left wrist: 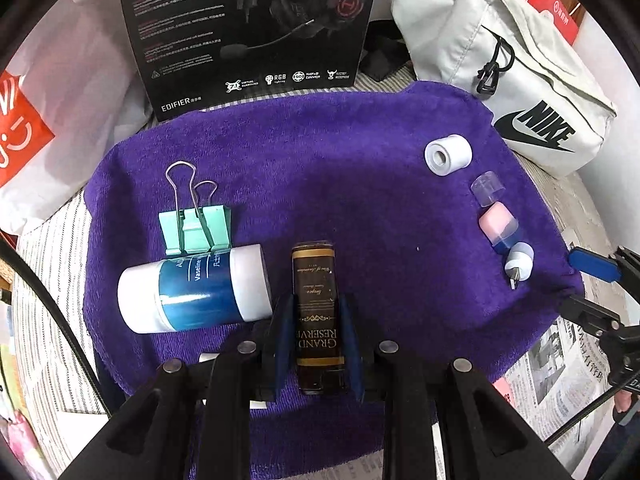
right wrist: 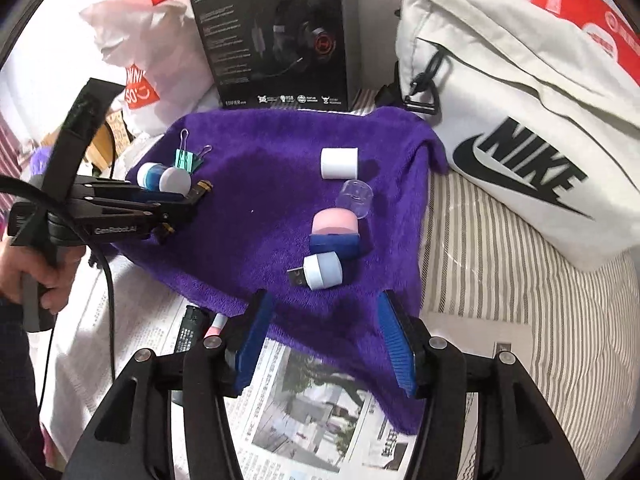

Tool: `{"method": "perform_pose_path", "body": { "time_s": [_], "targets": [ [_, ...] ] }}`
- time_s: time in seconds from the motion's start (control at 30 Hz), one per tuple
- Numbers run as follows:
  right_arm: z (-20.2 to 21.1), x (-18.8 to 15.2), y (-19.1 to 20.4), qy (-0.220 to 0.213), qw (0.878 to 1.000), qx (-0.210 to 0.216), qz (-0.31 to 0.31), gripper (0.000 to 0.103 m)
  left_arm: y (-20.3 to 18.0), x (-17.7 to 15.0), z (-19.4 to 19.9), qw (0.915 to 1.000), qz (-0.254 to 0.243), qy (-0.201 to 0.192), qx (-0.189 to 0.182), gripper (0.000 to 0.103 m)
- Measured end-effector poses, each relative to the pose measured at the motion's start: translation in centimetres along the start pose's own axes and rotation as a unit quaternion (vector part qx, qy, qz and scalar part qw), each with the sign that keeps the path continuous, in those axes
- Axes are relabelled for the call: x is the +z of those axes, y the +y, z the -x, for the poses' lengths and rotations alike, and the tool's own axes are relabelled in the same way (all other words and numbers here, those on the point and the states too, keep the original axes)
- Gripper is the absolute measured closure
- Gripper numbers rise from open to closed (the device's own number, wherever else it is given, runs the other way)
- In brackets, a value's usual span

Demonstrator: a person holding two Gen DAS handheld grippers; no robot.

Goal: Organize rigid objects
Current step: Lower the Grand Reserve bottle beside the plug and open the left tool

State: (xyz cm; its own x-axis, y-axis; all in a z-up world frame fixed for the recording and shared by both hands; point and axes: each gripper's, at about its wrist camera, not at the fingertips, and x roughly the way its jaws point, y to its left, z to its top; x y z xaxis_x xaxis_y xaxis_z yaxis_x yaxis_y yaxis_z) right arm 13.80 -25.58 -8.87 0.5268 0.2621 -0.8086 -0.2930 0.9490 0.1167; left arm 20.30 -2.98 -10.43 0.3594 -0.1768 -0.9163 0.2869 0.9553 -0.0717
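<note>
Dark bottle [left wrist: 318,316] | left gripper [left wrist: 316,344] clamps it beside Vaseline jar [left wrist: 192,286] | probably set parallel, release gently | right gripper [right wrist: 326,336] wide, empty, over purple towel [right wrist: 280,208]

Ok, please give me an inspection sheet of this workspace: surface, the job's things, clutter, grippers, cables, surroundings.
Surface: purple towel spread over striped bedding, with newspaper under its near edge.
Job's things: brown Grand Reserve lighter, Vaseline jar lying on its side, green binder clip, white cylinder, clear cap, pink-and-blue piece, white USB plug.
Clutter: nothing seen on the towel besides these.
Grippers: left gripper shut on the lighter; right gripper open, empty.
Cables: black cable hanging by the left handle.
Surroundings: headset box, Nike bag, plastic bag.
</note>
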Motion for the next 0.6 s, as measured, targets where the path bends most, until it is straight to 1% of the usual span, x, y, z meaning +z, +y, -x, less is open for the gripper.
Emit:
{"method": "perform_pose_path", "body": {
  "time_s": [0.2,0.4,0.5,0.53,0.57,0.6],
  "targets": [
    [1.0,-1.0,-0.5,-0.002,1.0,0.001,-0.016,0.048,-0.1,0.1,0.0,1.0,-0.004,-0.001,0.006,0.08],
    [1.5,-2.3,-1.0,0.007,0.999,0.005,-0.033,0.047,-0.4,0.1,0.0,0.9999,-0.003,0.0,0.011,0.079],
    [2.2,-3.0,-1.1,0.005,0.999,0.009,-0.04,0.047,-0.6,0.1,0.0,1.0,0.001,0.002,0.005,0.07],
    [2.5,-3.3,-1.1,0.005,0.999,0.011,-0.044,0.047,-0.7,0.1,0.0,1.0,0.001,0.002,0.001,0.064],
    [2.7,-3.5,-1.1,0.004,0.999,0.013,-0.047,0.047,-0.9,0.1,-0.1,1.0,0.0,0.002,0.001,0.06],
    [2.9,-3.7,-1.1,0.003,0.999,0.013,-0.05,0.047,-1.3,0.0,-0.1,1.0,-0.002,0.002,0.007,0.059]
  ]
}}
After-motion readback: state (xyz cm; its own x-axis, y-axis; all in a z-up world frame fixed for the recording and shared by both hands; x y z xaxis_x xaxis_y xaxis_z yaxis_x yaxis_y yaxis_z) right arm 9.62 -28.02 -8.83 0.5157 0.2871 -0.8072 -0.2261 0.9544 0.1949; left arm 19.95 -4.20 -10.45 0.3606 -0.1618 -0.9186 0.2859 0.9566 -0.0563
